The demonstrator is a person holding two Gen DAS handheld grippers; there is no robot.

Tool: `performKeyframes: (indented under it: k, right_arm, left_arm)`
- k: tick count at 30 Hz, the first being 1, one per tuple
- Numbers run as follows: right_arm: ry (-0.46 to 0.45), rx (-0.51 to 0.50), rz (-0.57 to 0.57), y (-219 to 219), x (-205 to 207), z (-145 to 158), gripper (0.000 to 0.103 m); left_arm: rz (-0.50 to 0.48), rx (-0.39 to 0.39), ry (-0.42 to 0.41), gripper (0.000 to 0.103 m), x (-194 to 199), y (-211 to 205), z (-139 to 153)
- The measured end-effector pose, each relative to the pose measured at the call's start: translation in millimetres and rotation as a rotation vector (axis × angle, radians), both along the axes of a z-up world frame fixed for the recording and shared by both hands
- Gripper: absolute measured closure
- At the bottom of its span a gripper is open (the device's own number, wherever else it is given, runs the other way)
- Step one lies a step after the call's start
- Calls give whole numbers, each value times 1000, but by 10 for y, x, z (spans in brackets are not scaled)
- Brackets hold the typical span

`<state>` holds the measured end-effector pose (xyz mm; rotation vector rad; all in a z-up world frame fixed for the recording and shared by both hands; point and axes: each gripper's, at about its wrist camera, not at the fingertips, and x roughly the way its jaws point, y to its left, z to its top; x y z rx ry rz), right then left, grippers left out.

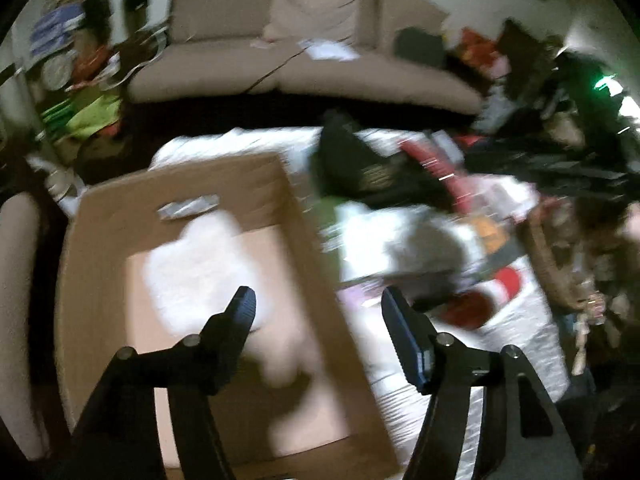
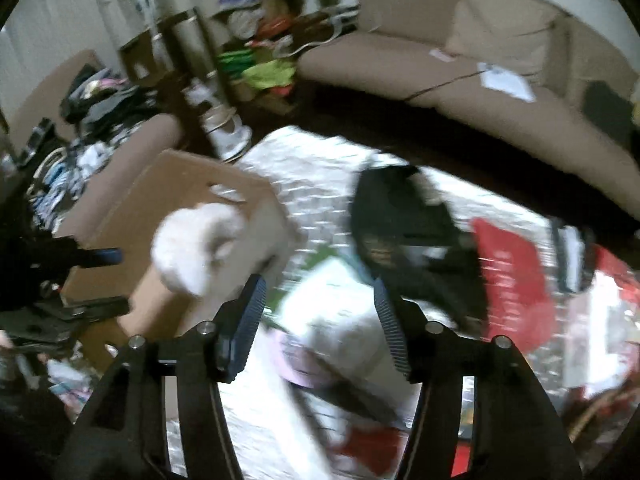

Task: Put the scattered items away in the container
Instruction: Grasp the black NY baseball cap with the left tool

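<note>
A: Both views are smearing badly, so edges are hard to trust. What is showing in the box (image 1: 100,264)?

B: A white fluffy thing (image 1: 200,264) is lying inside it in the left view, but blur is hiding what it is. In the right view the same white lump (image 2: 192,248) is appearing over the box (image 2: 168,200) rim, and I cannot tell whether it is touching the cardboard.

A: How are the tongs standing?

B: The left gripper (image 1: 316,300) is hanging with its fingers wide apart, holding nothing, straddling the box's right wall. The right gripper (image 2: 318,296) is also gaping, empty, above the clutter.

A: And the scattered things?

B: They are lying on a white cloth (image 2: 304,160) right of the box: a black bag (image 2: 400,216), something red (image 2: 512,280), and a white bundle (image 2: 340,320) between the right gripper's fingers, further off. Their outlines are running together.

A: Anything cut off?

B: The sofa (image 1: 280,40) behind is running off the frame in the right view, and the left gripper is only partly showing at that view's left edge.
</note>
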<state>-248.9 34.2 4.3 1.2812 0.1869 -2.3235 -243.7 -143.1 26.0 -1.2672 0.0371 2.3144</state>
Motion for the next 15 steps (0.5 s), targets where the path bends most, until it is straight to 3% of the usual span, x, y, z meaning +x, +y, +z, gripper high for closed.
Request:
performKeyframes:
  k: [3, 7, 9, 15]
  right_arm:
    - [32, 35, -31, 350, 32, 26, 43]
    - [112, 99, -23, 607, 26, -15, 43]
    - [156, 149, -4, 636, 30, -80, 43]
    - [296, 329, 122, 606, -33, -493, 43]
  left_arm:
    - [-26, 79, 4, 26, -54, 409, 99]
    - [6, 87, -9, 25, -414, 924, 61]
    - [41, 70, -29, 25, -667, 1143, -32]
    - [143, -80, -81, 25, -1511, 1660, -371]
